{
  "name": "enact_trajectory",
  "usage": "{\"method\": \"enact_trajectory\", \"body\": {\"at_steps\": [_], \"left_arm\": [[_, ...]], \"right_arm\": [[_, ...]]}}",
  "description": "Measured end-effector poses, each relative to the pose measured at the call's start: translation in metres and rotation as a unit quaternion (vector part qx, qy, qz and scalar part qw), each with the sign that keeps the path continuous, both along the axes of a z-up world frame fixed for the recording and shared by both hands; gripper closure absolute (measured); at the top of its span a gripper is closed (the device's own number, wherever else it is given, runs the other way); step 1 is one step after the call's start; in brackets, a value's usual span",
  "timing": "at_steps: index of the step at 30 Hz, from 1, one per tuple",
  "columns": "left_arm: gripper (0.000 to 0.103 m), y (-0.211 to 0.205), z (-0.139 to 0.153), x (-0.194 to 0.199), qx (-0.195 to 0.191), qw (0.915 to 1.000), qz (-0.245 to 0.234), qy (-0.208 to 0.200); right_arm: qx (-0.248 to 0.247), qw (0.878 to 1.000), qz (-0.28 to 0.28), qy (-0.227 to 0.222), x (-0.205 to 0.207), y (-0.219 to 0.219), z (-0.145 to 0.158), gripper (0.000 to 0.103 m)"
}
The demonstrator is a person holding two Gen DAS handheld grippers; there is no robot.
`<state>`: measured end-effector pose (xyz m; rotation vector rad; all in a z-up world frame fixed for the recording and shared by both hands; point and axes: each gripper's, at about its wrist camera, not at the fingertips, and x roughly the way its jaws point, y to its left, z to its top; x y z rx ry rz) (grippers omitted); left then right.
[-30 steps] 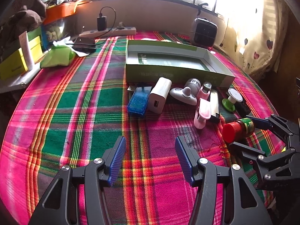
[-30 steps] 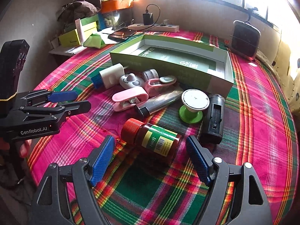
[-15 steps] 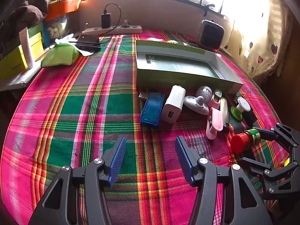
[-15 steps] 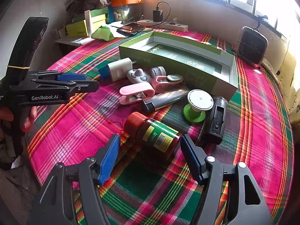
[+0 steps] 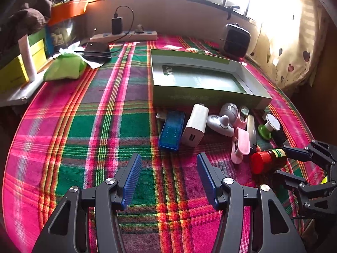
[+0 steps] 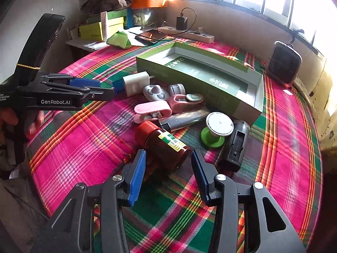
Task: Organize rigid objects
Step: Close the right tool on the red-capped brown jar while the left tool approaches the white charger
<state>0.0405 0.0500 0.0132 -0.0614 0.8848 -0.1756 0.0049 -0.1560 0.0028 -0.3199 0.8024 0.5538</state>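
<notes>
left wrist view: left gripper (image 5: 168,181) hovers over the plaid worktop (image 5: 84,126), fingers apart and empty; a green box (image 5: 210,97) sits beyond a row of small items. right wrist view: right gripper (image 6: 168,177), fingers spread, straddles the base of a red-capped brown bottle (image 6: 162,143) lying on its side near a green suction knob (image 6: 214,130), not visibly pressing it.

Black right gripper (image 6: 167,177): blue ribbed pads, seemingly silver screws.
</notes>
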Motion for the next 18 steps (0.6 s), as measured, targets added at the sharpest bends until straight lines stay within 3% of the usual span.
{"method": "enact_trajectory", "body": {"at_steps": [4, 8, 18], "left_arm": [[0.048, 0.003, 0.0, 0.001, -0.006, 1.0, 0.003, 0.001], [0.048, 0.006, 0.001, 0.001, -0.01, 1.0, 0.003, 0.001], [0.048, 0.007, 0.002, 0.005, -0.017, 0.9998, -0.004, 0.005]], "right_arm": [[-0.027, 0.999, 0.03, -0.008, 0.006, 0.011, 0.0, 0.05], [-0.042, 0.998, 0.054, 0.013, 0.016, 0.02, -0.008, 0.049], [-0.007, 0.996, 0.071, 0.05, 0.018, 0.02, -0.011, 0.049]]}}
